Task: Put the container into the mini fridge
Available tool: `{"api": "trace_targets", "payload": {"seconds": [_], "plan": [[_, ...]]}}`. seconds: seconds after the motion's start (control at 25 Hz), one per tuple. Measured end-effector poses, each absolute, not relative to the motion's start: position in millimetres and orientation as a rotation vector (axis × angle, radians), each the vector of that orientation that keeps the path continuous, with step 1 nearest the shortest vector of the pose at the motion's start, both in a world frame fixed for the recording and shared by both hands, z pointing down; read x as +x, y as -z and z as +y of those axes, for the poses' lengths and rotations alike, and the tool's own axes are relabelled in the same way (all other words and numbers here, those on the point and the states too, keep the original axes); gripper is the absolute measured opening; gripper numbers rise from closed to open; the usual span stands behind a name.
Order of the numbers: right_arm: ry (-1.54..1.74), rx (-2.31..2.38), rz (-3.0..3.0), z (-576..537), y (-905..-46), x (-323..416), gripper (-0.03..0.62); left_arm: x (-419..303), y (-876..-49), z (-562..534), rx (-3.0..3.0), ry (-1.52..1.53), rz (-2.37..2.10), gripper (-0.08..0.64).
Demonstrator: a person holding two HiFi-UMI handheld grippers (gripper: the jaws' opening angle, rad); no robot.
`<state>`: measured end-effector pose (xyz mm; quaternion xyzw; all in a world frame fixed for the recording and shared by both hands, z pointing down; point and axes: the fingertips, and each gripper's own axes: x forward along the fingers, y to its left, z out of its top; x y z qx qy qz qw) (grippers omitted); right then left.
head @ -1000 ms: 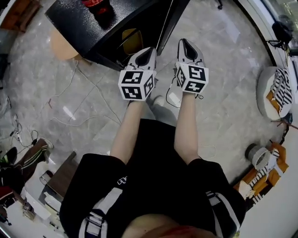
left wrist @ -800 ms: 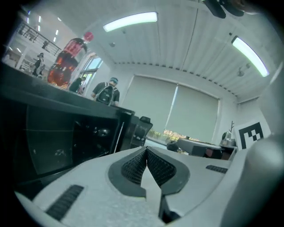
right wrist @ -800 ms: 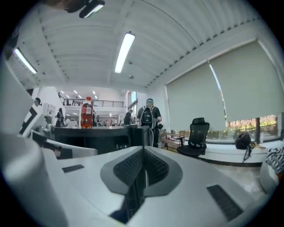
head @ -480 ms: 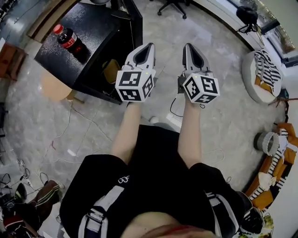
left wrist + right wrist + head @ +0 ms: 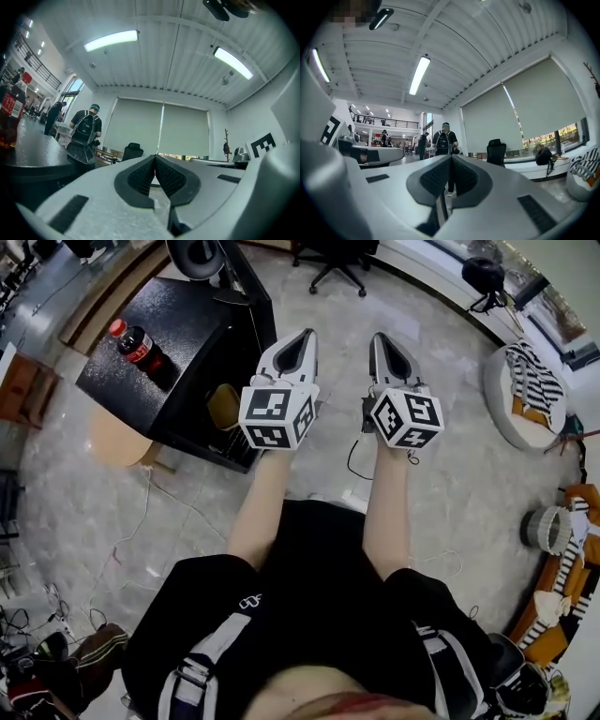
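Note:
In the head view a black mini fridge (image 5: 178, 381) stands on the floor at the upper left, with a cola bottle (image 5: 137, 342) on its top. A yellowish container (image 5: 223, 406) shows in the fridge's open front side. My left gripper (image 5: 298, 339) is held in the air just right of the fridge, shut and empty. My right gripper (image 5: 383, 341) hovers beside it over the floor, also shut and empty. In the left gripper view the left gripper (image 5: 154, 157) has its pads pressed together, and the bottle (image 5: 9, 112) stands at the far left. In the right gripper view the right gripper (image 5: 451, 157) is shut too.
An office chair (image 5: 335, 253) stands beyond the grippers. A round cushion with striped cloth (image 5: 527, 390) lies at the right, with more clutter (image 5: 553, 549) below it. Cables and a white power strip (image 5: 356, 497) lie on the floor. People with backpacks (image 5: 443, 140) stand far off.
The view has swung, so the fridge now shows farther left and whole, with the bottle on top. Both grippers stay shut, side by side, slightly higher in the picture.

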<state>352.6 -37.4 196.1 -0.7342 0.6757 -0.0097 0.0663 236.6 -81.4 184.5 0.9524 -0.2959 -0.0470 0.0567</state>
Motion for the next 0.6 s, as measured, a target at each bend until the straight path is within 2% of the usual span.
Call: {"api": "trace_targets", "payload": {"seconds": [0.6], "plan": [[0.012, -2.209, 2.039, -51, -189, 368, 0.011, 245, -177, -92, 2.923, 0.125, -0.932, 0.006]]}}
